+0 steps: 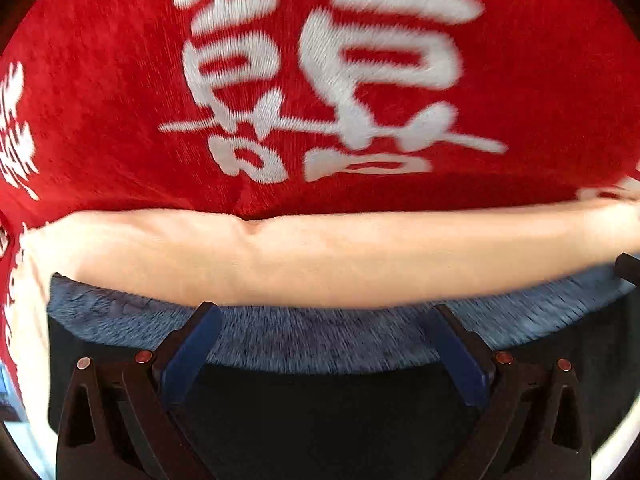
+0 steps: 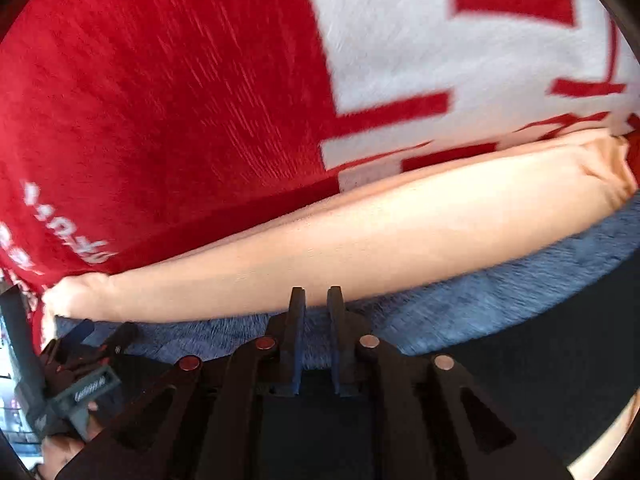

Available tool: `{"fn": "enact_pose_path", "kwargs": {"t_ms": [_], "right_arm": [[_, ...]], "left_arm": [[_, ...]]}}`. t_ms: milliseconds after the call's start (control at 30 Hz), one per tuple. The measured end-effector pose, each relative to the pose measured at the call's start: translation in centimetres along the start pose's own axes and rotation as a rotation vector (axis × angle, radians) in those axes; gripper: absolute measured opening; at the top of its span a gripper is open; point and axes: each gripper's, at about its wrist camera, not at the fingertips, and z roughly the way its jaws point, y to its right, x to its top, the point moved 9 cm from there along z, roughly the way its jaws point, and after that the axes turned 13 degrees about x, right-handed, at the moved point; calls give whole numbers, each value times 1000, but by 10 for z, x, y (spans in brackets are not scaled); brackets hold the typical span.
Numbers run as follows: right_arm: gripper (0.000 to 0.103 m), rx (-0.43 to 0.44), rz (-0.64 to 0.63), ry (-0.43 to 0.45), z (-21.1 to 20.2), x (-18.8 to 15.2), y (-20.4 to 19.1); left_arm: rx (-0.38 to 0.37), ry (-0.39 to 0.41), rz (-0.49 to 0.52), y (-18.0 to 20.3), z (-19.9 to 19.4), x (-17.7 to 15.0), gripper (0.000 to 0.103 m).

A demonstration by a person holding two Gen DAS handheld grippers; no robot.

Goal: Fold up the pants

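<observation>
- The pants (image 1: 320,256) lie as a peach-coloured fold of fabric across the near edge of a blue fuzzy layer (image 1: 280,336), with a red blanket (image 1: 120,80) bearing white characters spread beyond them. From these views you cannot tell whether the blue fuzzy layer is part of the pants or a separate cloth.
- Left claw (image 1: 320,344): released, fingers spread wide, holding nothing. It hovers over the blue layer just short of the peach fold.
- Right claw (image 2: 318,320): fingers drawn nearly together over the blue layer, close to the peach edge. Whether fabric is pinched between them cannot be told (the gap looks narrow and dark).
- Both views are blurred by motion; settle both claws before you commit to a grasp.
- Judged step: taking hold of the near edge in order to carry it over.
- Set the left claw to the fold edge and close on all layers together, not the top ply alone.
- Keep both grasps level and well apart along the edge, so the fold line runs straight.
- Lift only enough to clear the surface, or the red blanket may drag along with the cloth.
</observation>
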Motion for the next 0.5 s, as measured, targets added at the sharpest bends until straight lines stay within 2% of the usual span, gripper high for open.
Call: {"fn": "enact_pose_path", "kwargs": {"t_ms": [33, 67, 100, 200, 267, 333, 500], "right_arm": [[38, -8, -20, 1, -12, -9, -1], [50, -20, -40, 3, -25, -23, 0], [53, -25, -49, 5, -33, -33, 0], [53, -63, -46, -40, -43, -71, 17], [52, -77, 16, -66, -46, -96, 40], [52, -27, 63, -14, -64, -104, 49], [53, -52, 153, 38, -103, -118, 82]], "left_arm": [[-14, 6, 16, 1, -10, -4, 103], [-28, 9, 33, 5, -19, -9, 103], [-47, 10, 50, 9, -29, -19, 103], [-53, -4, 94, 25, -39, -49, 103], [-21, -53, 135, 34, -26, -78, 103], [-25, -14, 61, 29, -28, -90, 103], [-38, -48, 30, 27, -24, -91, 103]]}}
